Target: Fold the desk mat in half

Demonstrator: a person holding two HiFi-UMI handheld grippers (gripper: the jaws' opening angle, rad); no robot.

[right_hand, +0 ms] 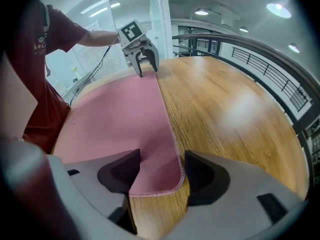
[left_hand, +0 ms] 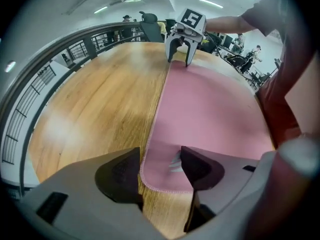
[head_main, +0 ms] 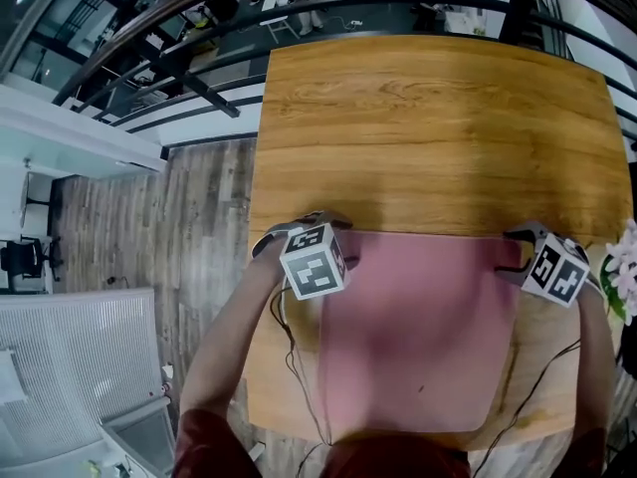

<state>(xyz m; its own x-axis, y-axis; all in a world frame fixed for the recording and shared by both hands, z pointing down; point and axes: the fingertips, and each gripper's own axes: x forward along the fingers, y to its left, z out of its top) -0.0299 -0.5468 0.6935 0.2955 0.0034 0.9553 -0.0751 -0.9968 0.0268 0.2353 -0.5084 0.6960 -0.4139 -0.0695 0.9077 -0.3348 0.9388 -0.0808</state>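
A pink desk mat point(head_main: 418, 337) lies on the near half of the wooden table point(head_main: 428, 127). My left gripper point(head_main: 317, 225) stands at the mat's far left corner, pointing steeply down. In the left gripper view the gripper point(left_hand: 160, 170) is open, and the stitched corner point(left_hand: 162, 181) lies between the jaws without the pads pressing on it. My right gripper point(head_main: 518, 252) stands at the far right corner. In the right gripper view it point(right_hand: 162, 171) is open too, astride the slightly curled corner point(right_hand: 160, 181). Each gripper shows across the mat in the other's view, the right gripper point(left_hand: 178, 59) and the left gripper point(right_hand: 146, 68).
The far half of the table is bare wood. A dark railing point(head_main: 199, 63) runs beyond the table's far and left sides. Pale flowers point(head_main: 623, 267) stand at the right edge. Black cables point(head_main: 299, 366) trail from both grippers across the table's near part.
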